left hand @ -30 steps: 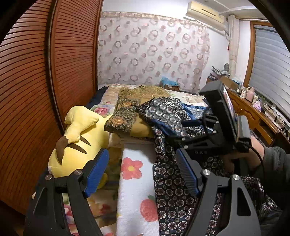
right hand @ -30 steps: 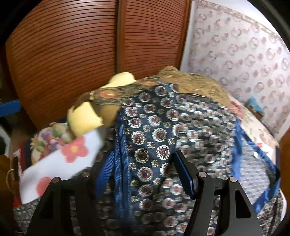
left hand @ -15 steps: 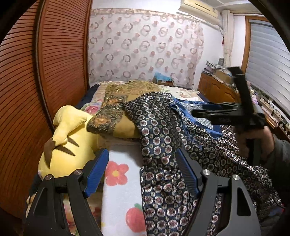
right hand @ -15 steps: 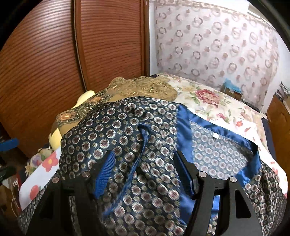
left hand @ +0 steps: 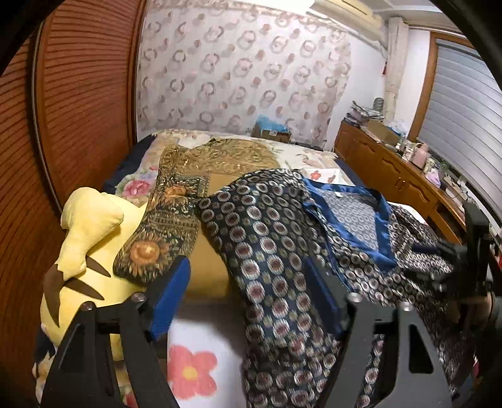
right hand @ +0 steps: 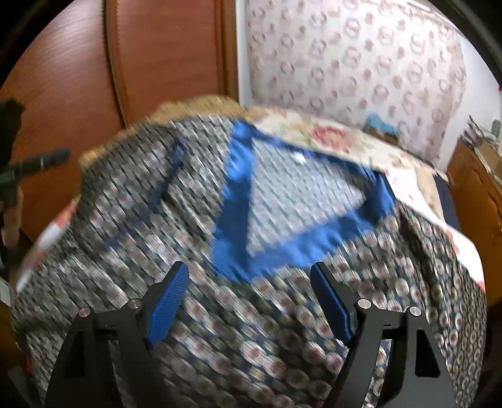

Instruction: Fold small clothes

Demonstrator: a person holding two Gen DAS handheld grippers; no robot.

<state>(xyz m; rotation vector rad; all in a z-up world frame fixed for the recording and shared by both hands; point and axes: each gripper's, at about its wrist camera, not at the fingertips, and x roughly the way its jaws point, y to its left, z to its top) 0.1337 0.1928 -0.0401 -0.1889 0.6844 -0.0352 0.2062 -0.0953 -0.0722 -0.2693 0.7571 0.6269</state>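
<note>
One bed (left hand: 317, 157) is carrying everything | patterned shirt (left hand: 269, 238) is lying spread across it, blue collar (right hand: 232, 201) facing up, beside a yellow plush toy (left hand: 84, 238) | left gripper (left hand: 248, 298) is closing, pads not pressing the cloth between them | right gripper (right hand: 251, 301) is opening above the shirt, gripping nothing

Ahead of me at twelve o'clock hangs a ring-patterned curtain (left hand: 244, 78). Slatted wooden doors (left hand: 78, 103) fill nine o'clock. At two o'clock a wooden dresser (left hand: 392, 169) runs under a shuttered window (left hand: 464, 103), air conditioner (left hand: 348, 9) above.
</note>
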